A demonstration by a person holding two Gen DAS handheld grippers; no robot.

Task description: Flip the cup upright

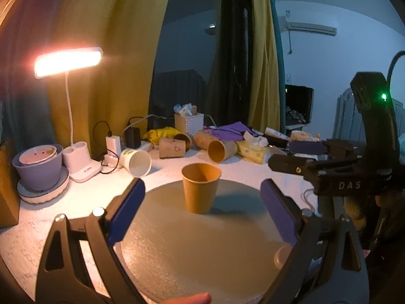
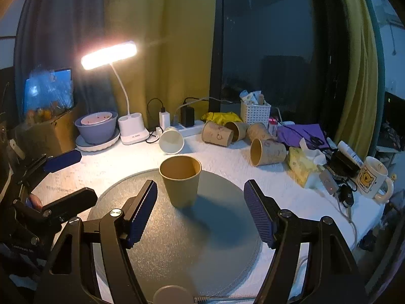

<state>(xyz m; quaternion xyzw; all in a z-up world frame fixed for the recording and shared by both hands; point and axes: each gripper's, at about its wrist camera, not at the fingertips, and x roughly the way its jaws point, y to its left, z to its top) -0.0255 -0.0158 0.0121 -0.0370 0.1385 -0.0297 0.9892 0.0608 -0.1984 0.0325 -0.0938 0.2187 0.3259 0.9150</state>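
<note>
Paper cup (image 1: 201, 188) upright on grey mat (image 1: 177, 240), untouched. Left claw (image 1: 202, 210), right claw (image 2: 200, 209) both wide, empty (light cup: stray nudge topples it).

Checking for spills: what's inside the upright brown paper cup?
The brown paper cup on the round grey mat shows only bare inner wall; its bottom is hidden by the rim.

Dim room, one warm glow — a white desk lamp (image 2: 109, 53) burns at the back of the white table (image 2: 106, 163). Mustard-yellow curtains (image 2: 162, 38) frame a dark window (image 2: 265, 45) — beyond, a pale wall carries an air conditioner (image 1: 312, 27).
</note>
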